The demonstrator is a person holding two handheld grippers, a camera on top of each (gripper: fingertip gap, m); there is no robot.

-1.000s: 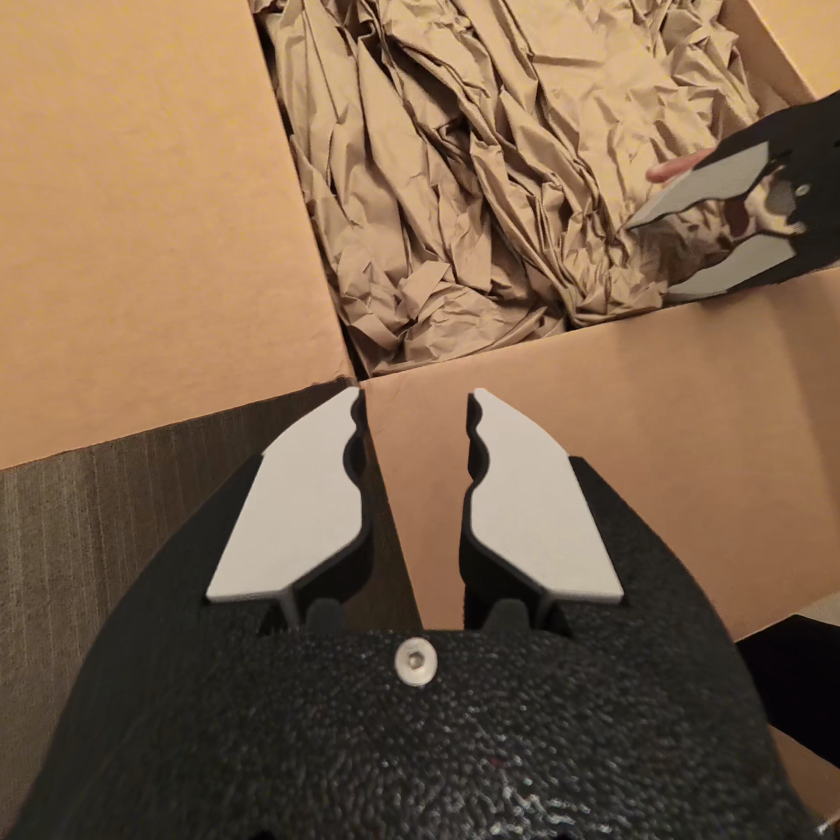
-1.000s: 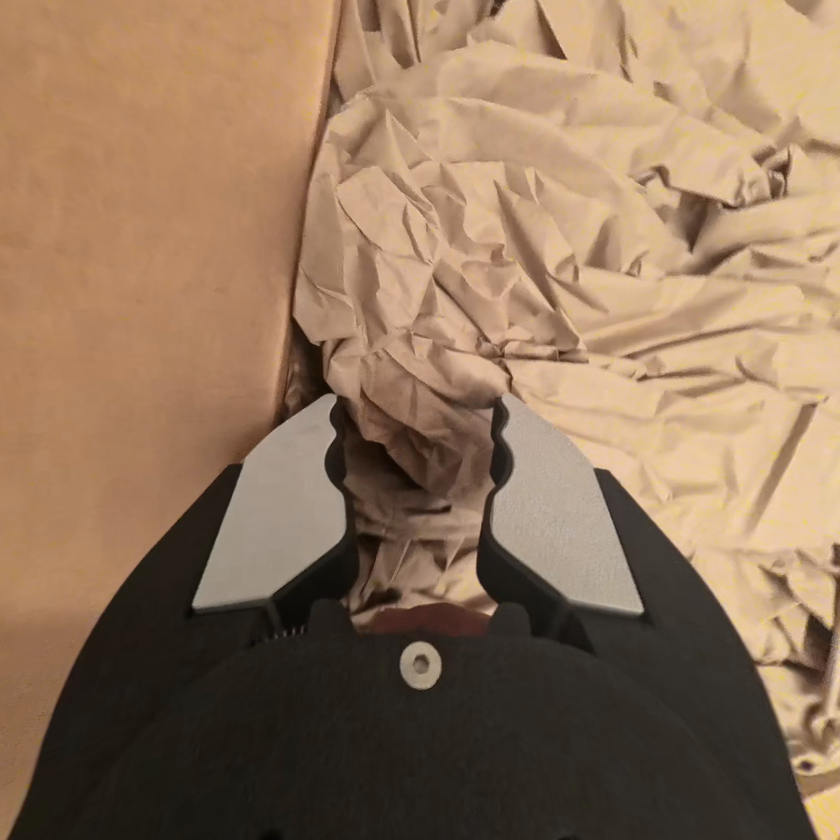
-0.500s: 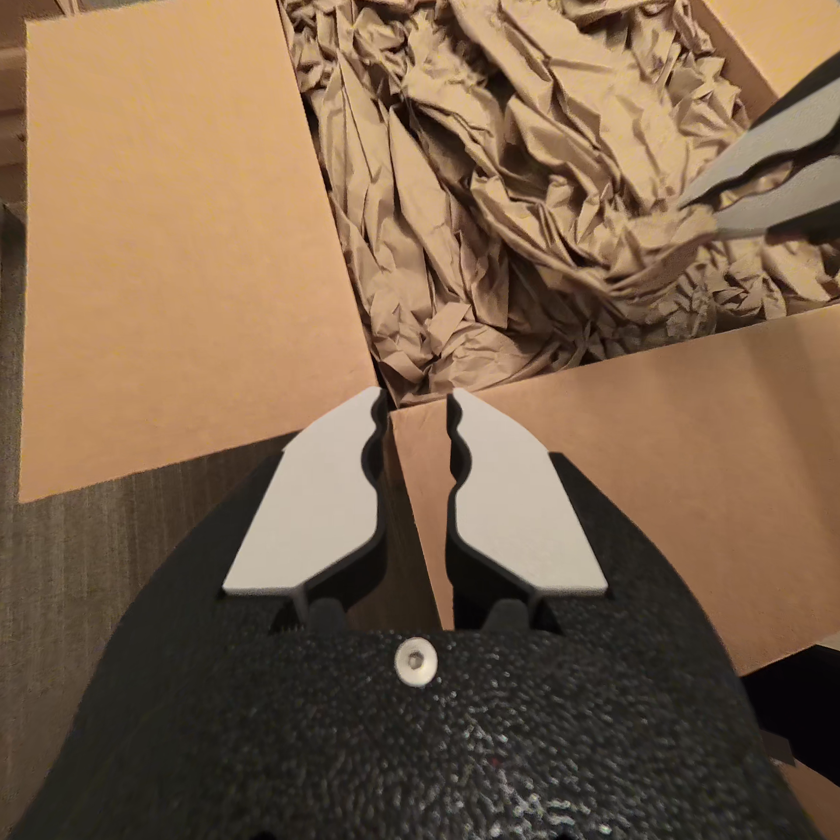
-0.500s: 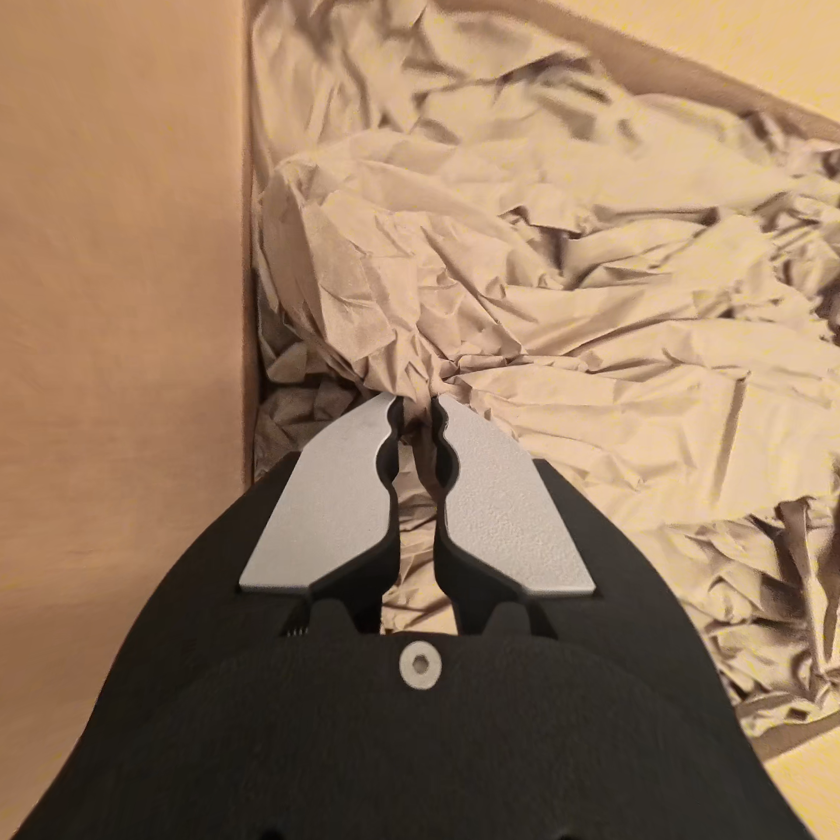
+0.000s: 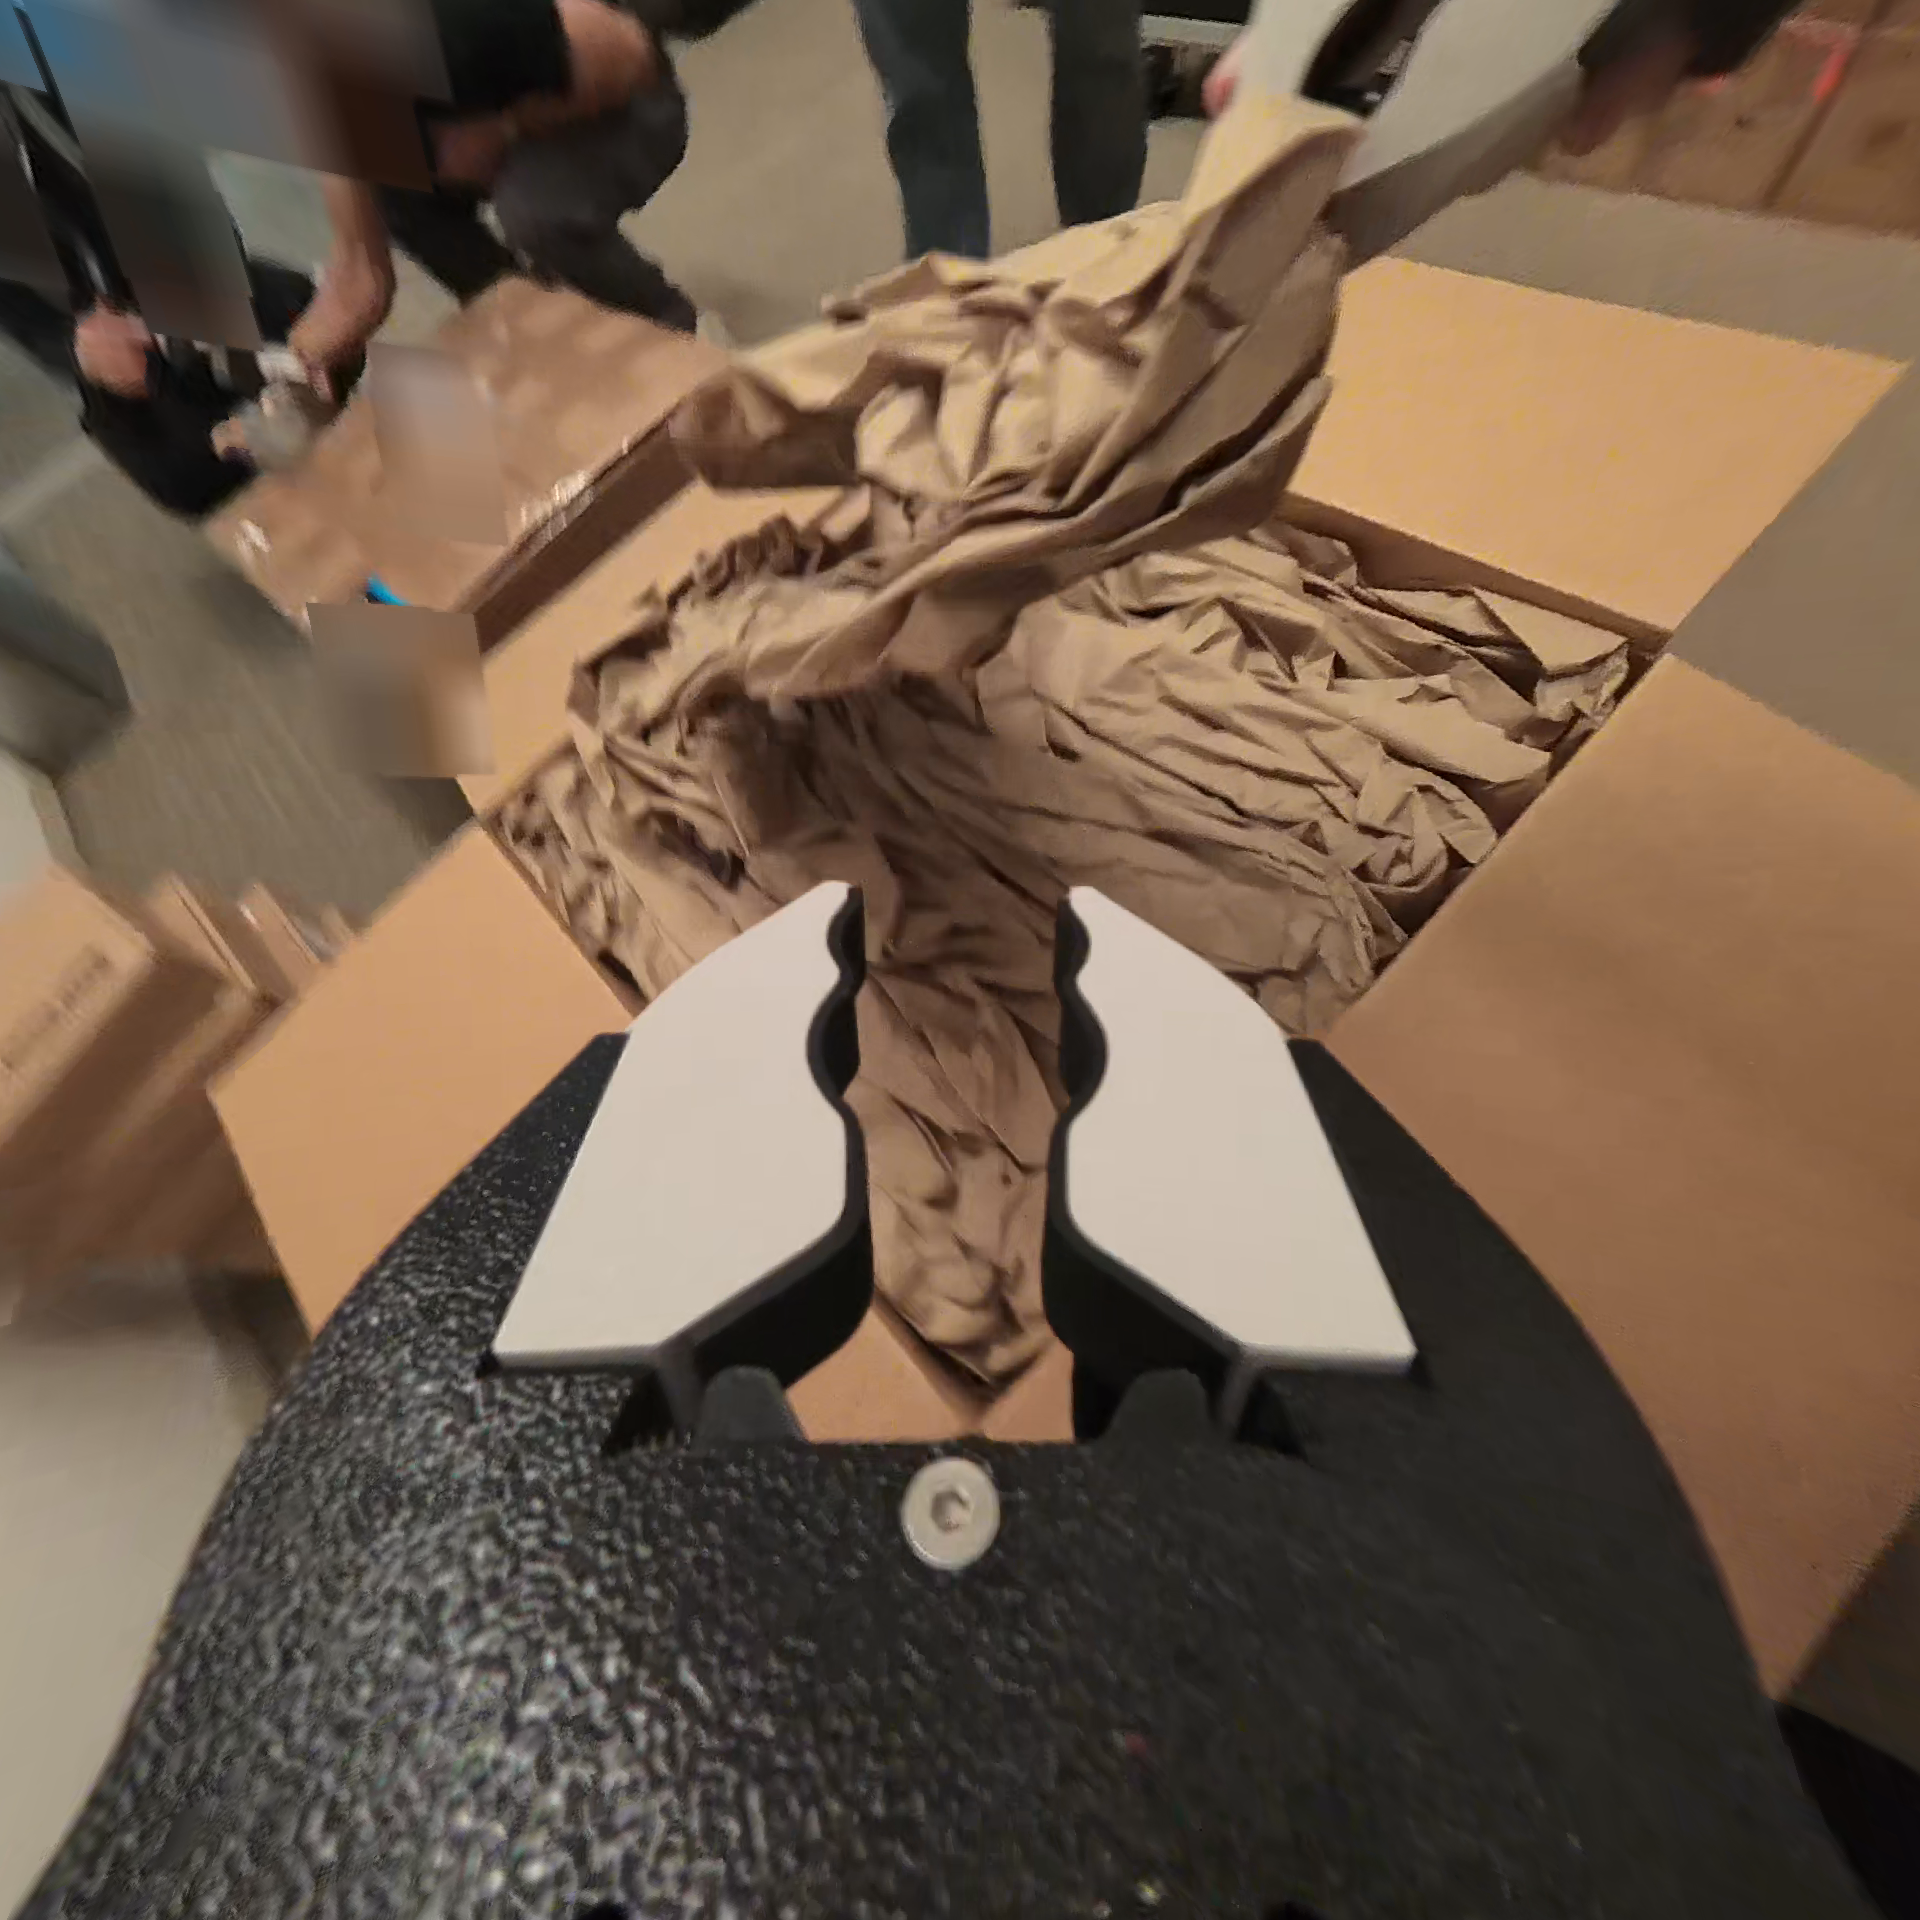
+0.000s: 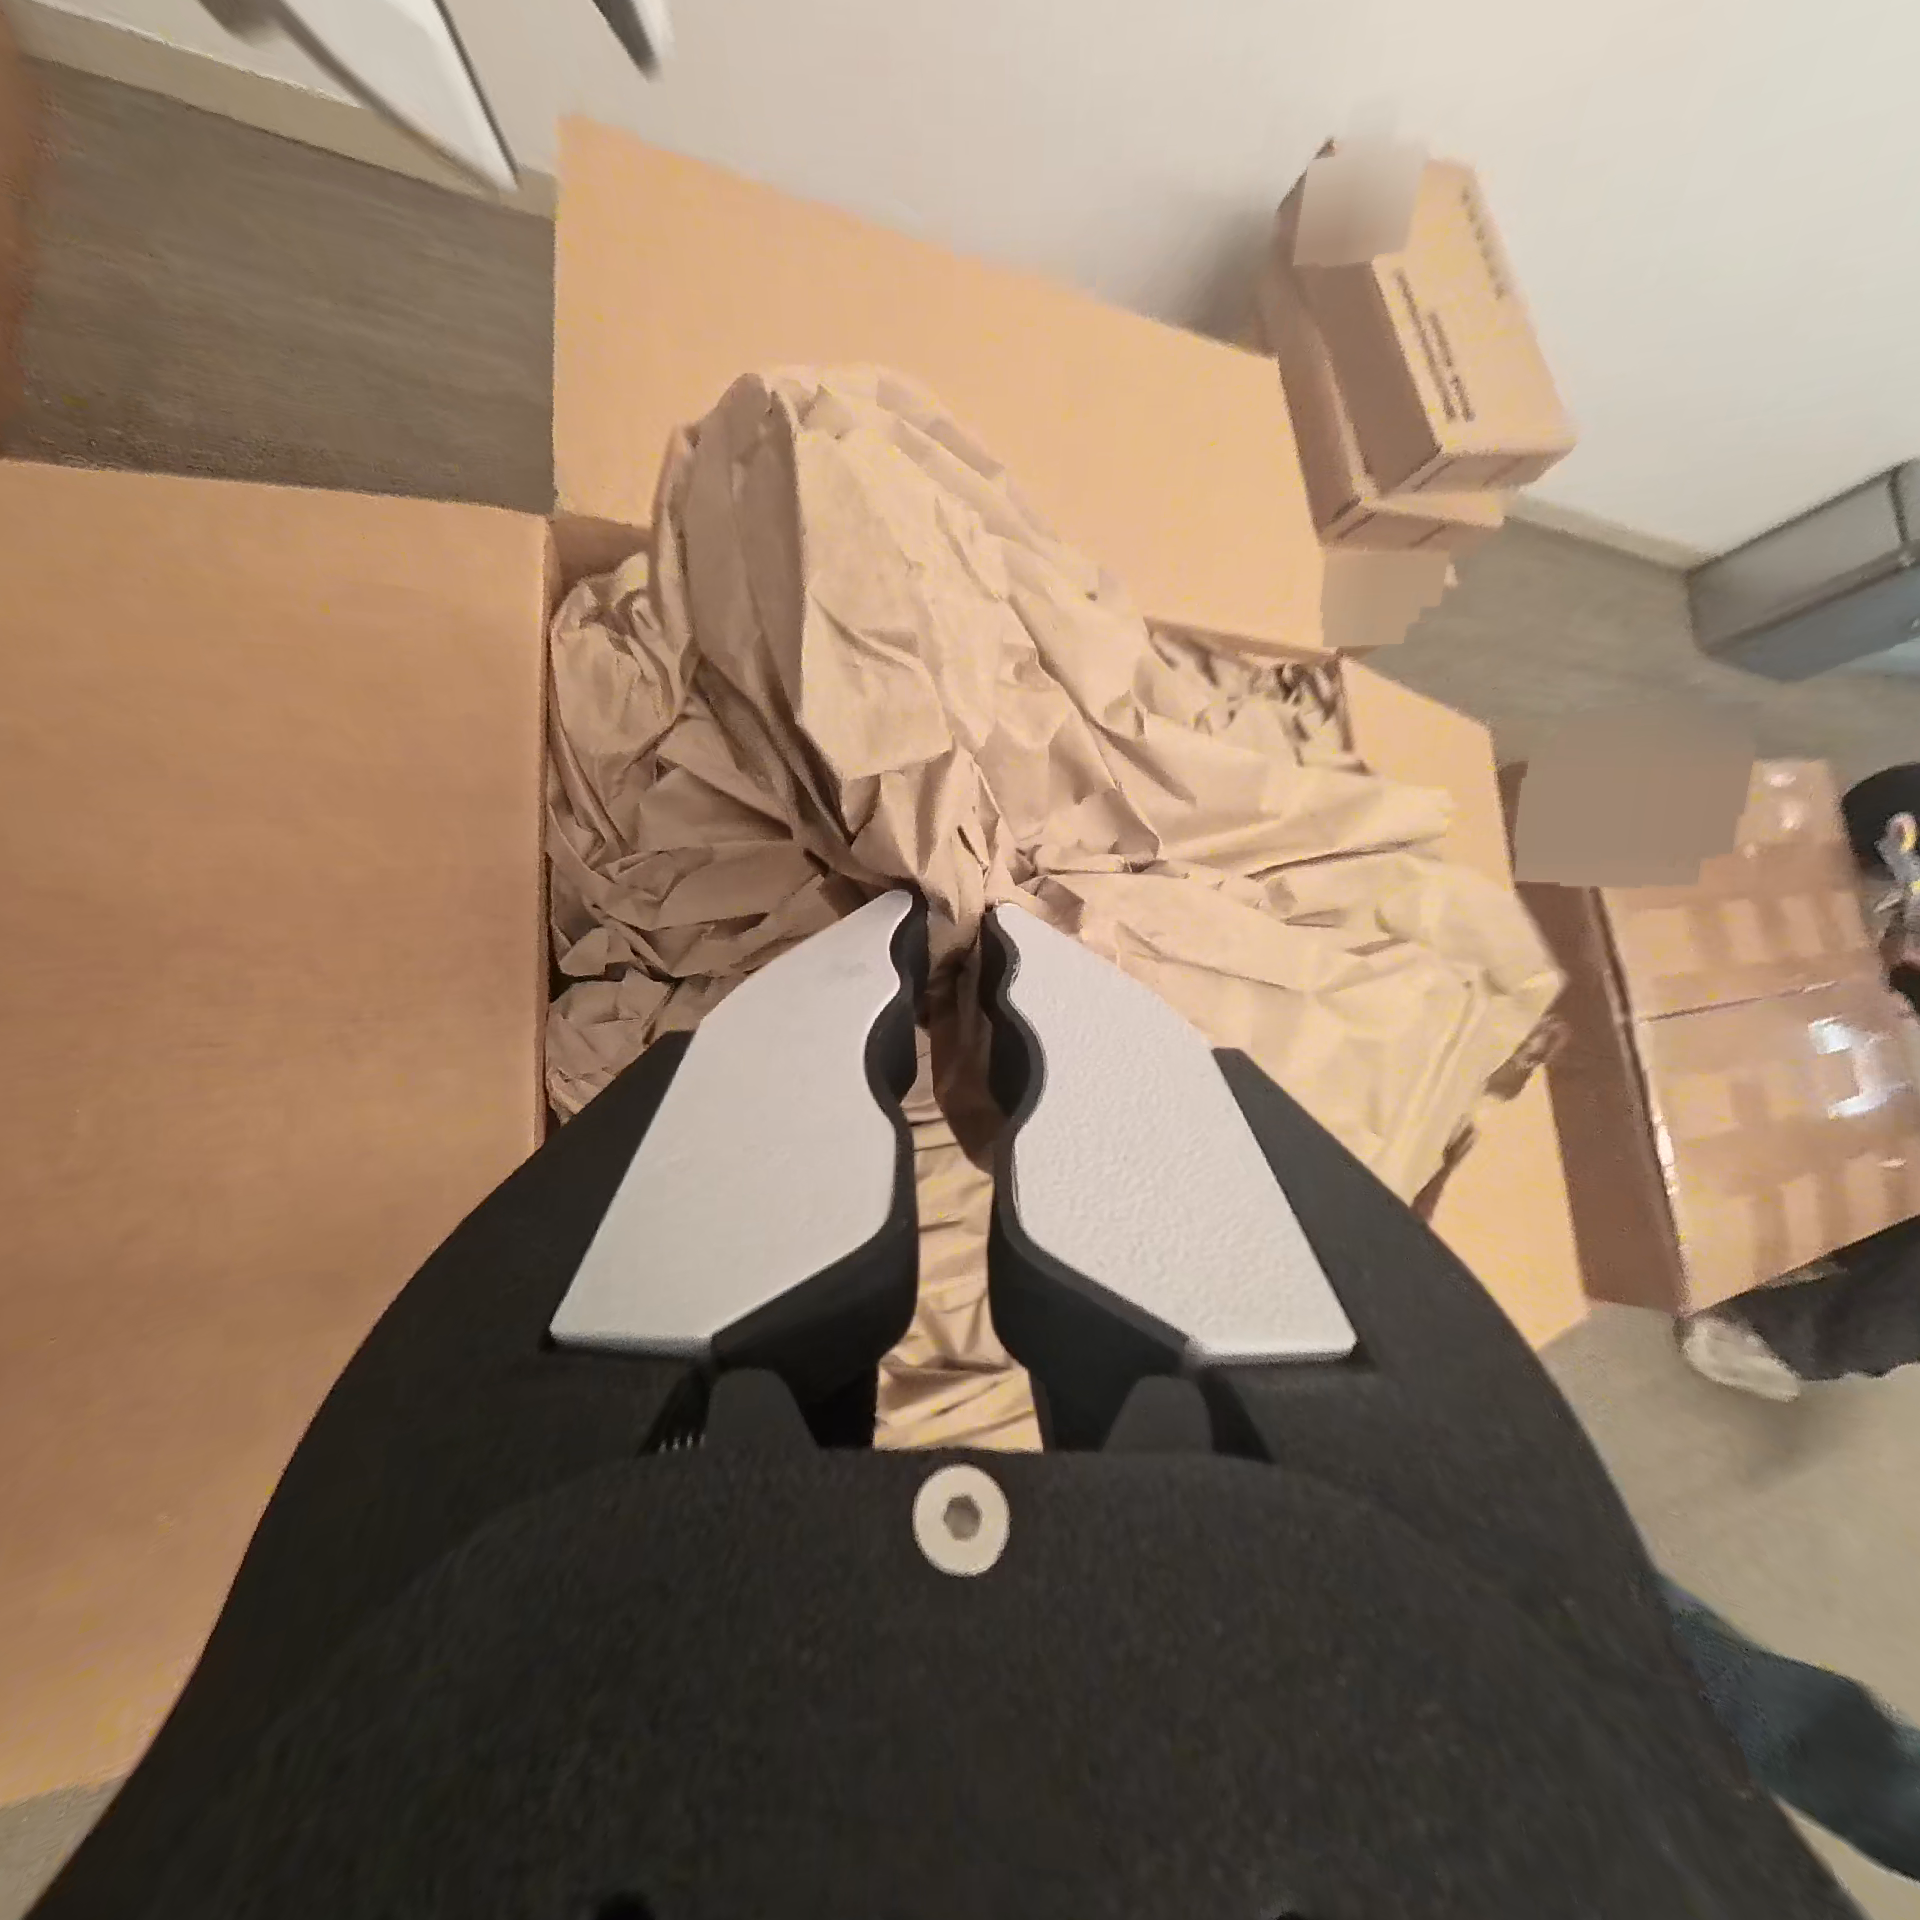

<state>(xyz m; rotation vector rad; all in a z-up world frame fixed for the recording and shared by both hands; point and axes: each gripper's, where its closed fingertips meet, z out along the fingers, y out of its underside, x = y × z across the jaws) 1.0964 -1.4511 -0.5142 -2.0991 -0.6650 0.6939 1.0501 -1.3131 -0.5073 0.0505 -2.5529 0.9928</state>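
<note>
A large open cardboard box (image 5: pixel 1662 1039) is filled with crumpled brown packing paper (image 5: pixel 1247 748). My right gripper (image 6: pixel 954 920) is shut on a bunch of this paper (image 6: pixel 883 623) and holds it lifted above the box. In the left wrist view the right gripper (image 5: pixel 1351 197) is at the top right, blurred, with the paper (image 5: pixel 1039 447) hanging from it in a long drape. My left gripper (image 5: pixel 961 914) is open and empty, hovering over the near corner of the box above the paper.
The box flaps (image 6: pixel 270 831) lie spread outward on grey carpet. Small cardboard boxes (image 6: pixel 1423 343) are stacked by the white wall, and a taped box (image 6: pixel 1766 1091) stands to the right. People (image 5: pixel 935 104) stand and crouch beyond the box.
My right gripper closed on the paper and pulled it up out of the box. My left gripper moved from the flap edge to over the box and opened wider.
</note>
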